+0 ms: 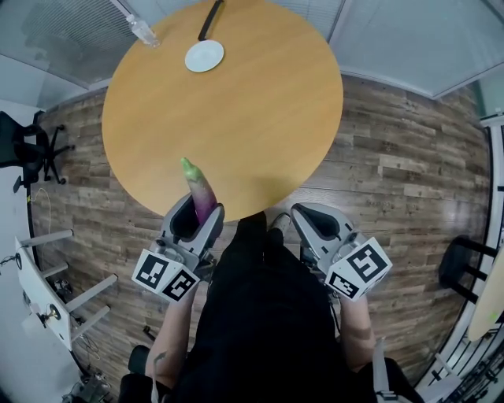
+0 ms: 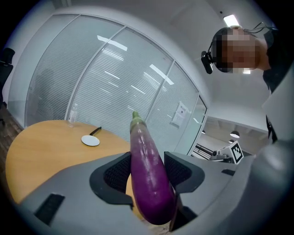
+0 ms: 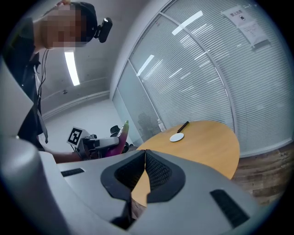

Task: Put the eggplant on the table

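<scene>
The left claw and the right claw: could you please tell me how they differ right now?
The left claw grips the purple eggplant, which keeps its jaws apart; the right claw holds nothing, its jaws closed tip to tip. In the head view the left claw's eggplant pokes over the edge of the round table, while the right claw sits just short of that edge. Both are grey and point toward the table.

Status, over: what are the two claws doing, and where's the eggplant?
Left gripper shut on the eggplant, at the table's near edge. Right gripper shut, empty. Plate, pen, bottle far across; nothing in the way.
</scene>
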{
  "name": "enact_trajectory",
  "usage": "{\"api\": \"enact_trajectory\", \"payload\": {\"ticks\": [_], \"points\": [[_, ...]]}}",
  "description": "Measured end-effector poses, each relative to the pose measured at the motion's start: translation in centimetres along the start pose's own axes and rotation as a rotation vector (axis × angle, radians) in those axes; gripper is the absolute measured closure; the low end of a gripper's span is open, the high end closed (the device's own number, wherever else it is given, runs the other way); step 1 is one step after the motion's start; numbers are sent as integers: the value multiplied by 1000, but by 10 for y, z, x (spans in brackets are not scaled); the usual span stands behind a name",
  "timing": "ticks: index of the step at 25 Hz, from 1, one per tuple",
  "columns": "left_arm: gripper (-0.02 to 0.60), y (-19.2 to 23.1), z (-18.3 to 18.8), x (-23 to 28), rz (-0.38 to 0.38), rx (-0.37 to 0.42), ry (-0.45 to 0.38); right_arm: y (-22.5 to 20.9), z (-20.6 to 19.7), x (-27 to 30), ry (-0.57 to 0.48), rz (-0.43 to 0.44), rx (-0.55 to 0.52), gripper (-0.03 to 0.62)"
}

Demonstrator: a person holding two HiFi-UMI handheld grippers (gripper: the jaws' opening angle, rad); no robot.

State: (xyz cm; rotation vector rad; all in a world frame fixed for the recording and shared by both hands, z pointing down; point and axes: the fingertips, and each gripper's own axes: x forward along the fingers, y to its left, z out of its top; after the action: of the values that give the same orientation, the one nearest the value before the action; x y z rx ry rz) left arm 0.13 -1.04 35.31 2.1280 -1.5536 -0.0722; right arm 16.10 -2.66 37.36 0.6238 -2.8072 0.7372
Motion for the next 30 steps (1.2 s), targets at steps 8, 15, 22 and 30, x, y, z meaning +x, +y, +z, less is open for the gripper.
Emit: {"api": "enact_trajectory", "payload": {"ticks": [8,15,22,30], "points": [[347,39,17,48,-53,28,42,-6,30,21,-11,-60,-36,577],[347,102,34,88,-56,41,92,-6,38,44,54,-93,-69,577],[347,168,40,141,-46,29,183,-14,53,83,43,-157,-43,577],[347,229,38,203,-53,2,283,-27,66,117,48,-223,-16,577]]}}
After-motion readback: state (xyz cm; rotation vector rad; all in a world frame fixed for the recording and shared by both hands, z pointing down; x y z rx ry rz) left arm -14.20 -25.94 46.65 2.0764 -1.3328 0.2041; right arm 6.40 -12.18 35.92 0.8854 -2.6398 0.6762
